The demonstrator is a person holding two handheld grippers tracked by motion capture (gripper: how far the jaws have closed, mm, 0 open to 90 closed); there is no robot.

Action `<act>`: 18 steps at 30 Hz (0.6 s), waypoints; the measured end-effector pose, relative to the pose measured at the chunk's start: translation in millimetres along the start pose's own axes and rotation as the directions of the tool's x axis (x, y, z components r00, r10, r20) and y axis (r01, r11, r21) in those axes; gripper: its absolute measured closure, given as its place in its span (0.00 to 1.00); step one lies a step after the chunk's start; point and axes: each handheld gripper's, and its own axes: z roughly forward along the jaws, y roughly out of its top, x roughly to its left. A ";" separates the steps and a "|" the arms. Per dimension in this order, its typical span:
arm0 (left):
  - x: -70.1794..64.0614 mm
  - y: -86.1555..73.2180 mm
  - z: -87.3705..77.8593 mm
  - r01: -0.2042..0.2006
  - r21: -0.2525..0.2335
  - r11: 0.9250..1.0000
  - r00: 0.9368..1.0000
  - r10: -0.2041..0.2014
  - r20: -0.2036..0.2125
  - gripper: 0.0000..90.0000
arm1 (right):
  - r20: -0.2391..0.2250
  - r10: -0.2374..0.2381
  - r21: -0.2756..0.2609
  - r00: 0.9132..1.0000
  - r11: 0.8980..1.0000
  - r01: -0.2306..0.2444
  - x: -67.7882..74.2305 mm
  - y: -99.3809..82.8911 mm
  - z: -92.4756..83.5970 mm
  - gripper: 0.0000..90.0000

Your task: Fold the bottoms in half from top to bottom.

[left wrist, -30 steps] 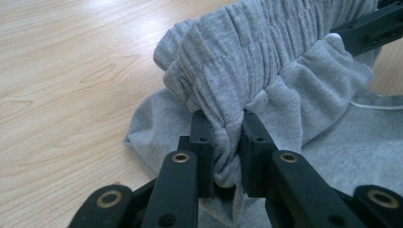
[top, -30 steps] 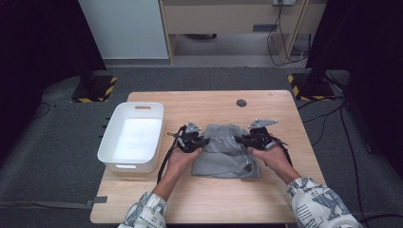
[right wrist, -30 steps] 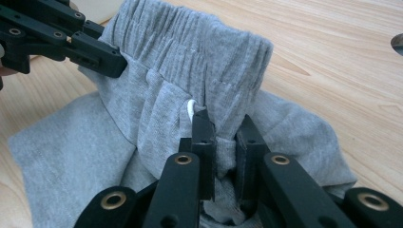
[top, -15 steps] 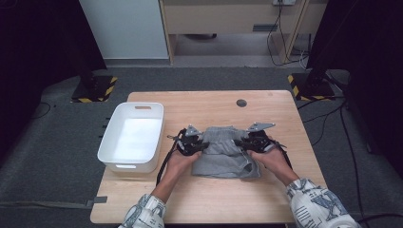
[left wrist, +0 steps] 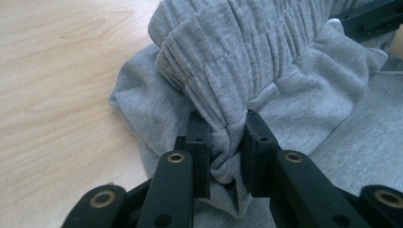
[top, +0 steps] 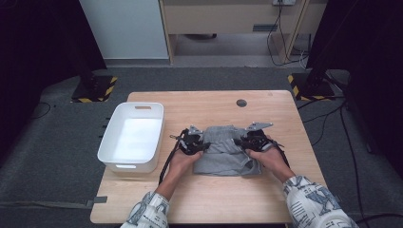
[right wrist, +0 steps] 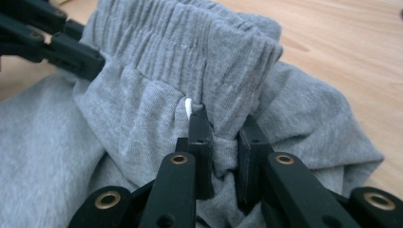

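Matt grey ribbed-knit cloth garment; smooth pale wood table; glossy white plastic bin

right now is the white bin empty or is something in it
Empty: the high view shows the bin's bare white floor. The grey shorts lie beside it on the table.

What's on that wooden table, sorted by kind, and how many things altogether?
Grey garment: 1
White bin: 1
Tongs: 2, the left tongs and right tongs, each clamped on the garment's waistband
Total: 4
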 end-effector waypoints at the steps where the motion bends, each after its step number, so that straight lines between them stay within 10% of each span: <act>1: 0.5 2.1 2.5 0.005 -0.003 1.000 1.000 -0.005 -0.006 0.84 | 0.007 0.001 -0.004 1.000 1.000 -0.001 -3.2 1.5 1.9 0.88; 18: 22.7 35.8 35.9 0.047 -0.035 0.998 0.990 -0.052 -0.130 0.81 | 0.107 0.089 -0.014 0.990 0.996 -0.088 -35.9 29.3 25.5 0.85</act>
